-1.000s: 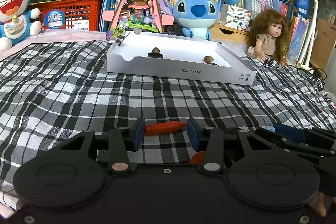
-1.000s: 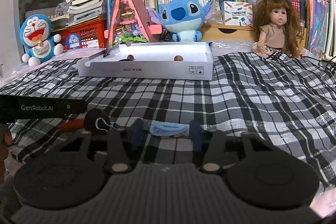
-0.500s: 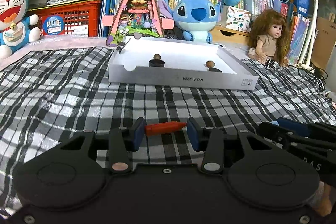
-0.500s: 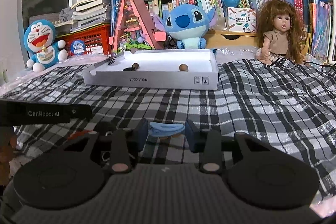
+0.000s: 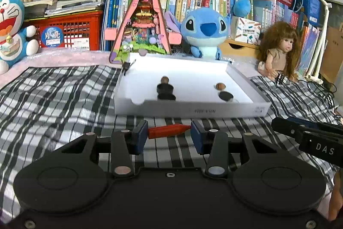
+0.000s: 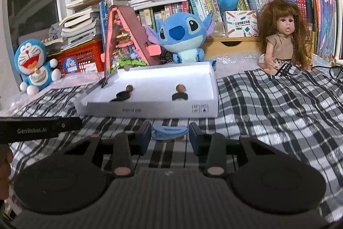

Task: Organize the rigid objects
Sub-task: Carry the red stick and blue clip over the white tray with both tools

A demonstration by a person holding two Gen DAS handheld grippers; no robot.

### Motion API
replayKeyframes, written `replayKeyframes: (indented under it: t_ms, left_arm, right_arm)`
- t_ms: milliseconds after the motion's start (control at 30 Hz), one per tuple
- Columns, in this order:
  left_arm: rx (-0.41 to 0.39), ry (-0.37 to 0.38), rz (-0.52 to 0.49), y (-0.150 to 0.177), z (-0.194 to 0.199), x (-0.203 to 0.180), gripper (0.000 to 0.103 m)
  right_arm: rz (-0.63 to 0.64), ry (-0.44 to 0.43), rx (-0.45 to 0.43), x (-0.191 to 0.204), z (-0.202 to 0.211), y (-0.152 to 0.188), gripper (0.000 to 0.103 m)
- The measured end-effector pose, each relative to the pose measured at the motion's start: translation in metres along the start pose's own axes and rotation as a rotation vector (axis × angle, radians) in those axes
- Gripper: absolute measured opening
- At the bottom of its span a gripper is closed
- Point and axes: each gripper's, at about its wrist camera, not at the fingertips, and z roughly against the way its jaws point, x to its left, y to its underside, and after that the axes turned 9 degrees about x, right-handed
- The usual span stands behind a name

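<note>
Btwn L fingers: red piece, gripped crosswise.

You have one white box with two brown balls and two black pieces inside, one red crayon, one blue clip, five plush toys and one doll.

Blue plush beside long-haired doll; bookshelf behind.

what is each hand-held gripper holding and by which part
The left hand-held gripper holds a red pointed piece crosswise, clamped at its two ends. The right hand-held gripper holds a blue clip-like piece the same way, by its ends.
</note>
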Motion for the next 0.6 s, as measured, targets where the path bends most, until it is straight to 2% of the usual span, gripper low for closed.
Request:
replayKeyframes:
  t_ms: [333,600]
  left_arm:
    - [-0.017,0.011,0.002,-0.04,-0.016,0.006,0.041]
    - [-0.014,0.065,0.019,-0.069,-0.038,0.011,0.041]
  right_arm:
    - [-0.016,-0.002,-0.004,-0.003,-0.018,-0.035,0.044]
    - [-0.02,-0.007,0.019,-0.004,-0.041,-0.064,0.044]
